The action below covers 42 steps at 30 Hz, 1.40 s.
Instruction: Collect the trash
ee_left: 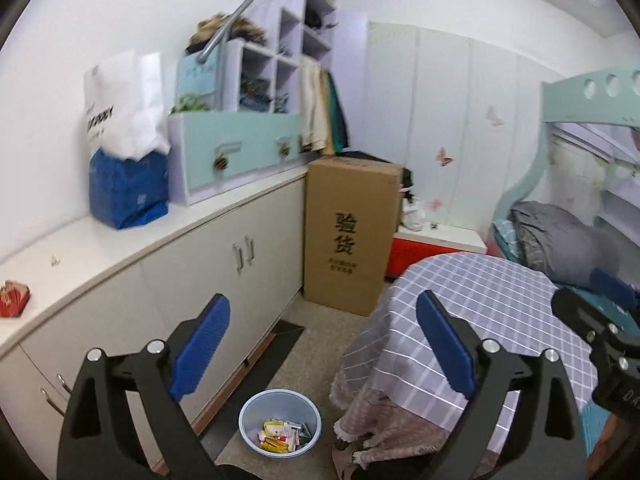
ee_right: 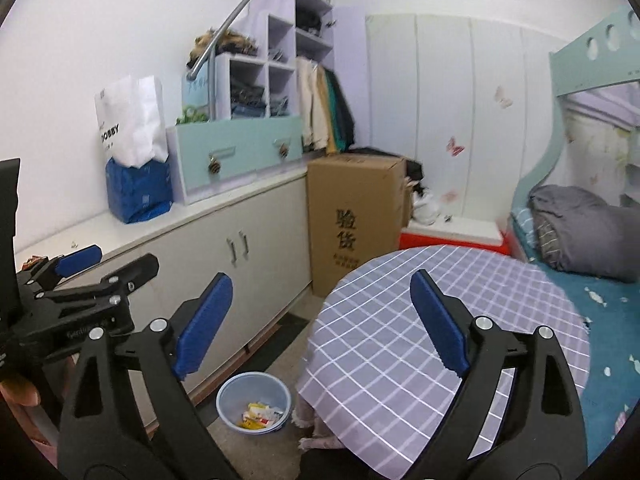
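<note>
A light blue bin (ee_left: 245,428) stands on the floor by the cabinet, with several wrappers (ee_left: 282,436) in it. My left gripper (ee_left: 320,344) hangs open above it, nothing between its blue pads (ee_left: 200,344). A red wrapper (ee_left: 14,298) and a small scrap (ee_left: 54,260) lie on the white counter at the far left. In the right wrist view my right gripper (ee_right: 320,322) is open and empty, above the bin (ee_right: 225,408) and the table's edge. The left gripper (ee_right: 106,266) shows at the left there, the right gripper (ee_left: 588,294) at the right edge of the left wrist view.
A round table with a checked cloth (ee_left: 500,300) fills the right foreground. A tall cardboard box (ee_left: 352,232) stands at the counter's far end, a red and white low box (ee_left: 436,244) behind it. A blue pack (ee_left: 128,188) and drawer unit (ee_left: 236,152) sit on the counter. A bunk bed (ee_right: 580,224) is at right.
</note>
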Tool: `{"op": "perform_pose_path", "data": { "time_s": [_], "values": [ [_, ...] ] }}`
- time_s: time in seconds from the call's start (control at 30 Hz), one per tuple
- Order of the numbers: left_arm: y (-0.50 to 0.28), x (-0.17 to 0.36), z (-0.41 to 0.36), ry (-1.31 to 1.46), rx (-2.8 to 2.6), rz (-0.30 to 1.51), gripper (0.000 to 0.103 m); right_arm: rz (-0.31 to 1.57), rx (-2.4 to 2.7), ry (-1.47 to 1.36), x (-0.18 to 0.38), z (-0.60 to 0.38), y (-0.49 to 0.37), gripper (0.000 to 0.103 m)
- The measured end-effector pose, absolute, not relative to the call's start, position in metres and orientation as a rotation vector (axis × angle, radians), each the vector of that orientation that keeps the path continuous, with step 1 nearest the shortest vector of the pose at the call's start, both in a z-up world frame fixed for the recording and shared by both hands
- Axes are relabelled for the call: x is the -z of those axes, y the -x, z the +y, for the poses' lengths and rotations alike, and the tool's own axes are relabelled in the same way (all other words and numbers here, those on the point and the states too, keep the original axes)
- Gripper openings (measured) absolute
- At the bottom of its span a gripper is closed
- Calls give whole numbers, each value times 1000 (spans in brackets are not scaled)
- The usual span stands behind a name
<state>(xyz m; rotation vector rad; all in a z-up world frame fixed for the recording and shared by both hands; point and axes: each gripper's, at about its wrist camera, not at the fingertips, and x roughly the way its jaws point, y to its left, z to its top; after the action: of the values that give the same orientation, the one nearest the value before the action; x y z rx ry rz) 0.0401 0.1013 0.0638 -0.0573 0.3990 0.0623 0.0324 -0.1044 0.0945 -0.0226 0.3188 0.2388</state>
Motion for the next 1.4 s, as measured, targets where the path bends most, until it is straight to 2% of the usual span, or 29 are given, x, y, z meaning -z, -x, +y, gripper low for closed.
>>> {"op": "perform_pose_path", "data": {
  "time_s": [0.6, 1.4],
  "values": [
    [43, -84, 47, 6, 25, 261, 93, 218, -129, 2, -94, -138, 52, 92],
    [57, -84, 35, -26, 21, 247, 94, 213, -125, -43, -87, -151, 67, 92]
  ]
}}
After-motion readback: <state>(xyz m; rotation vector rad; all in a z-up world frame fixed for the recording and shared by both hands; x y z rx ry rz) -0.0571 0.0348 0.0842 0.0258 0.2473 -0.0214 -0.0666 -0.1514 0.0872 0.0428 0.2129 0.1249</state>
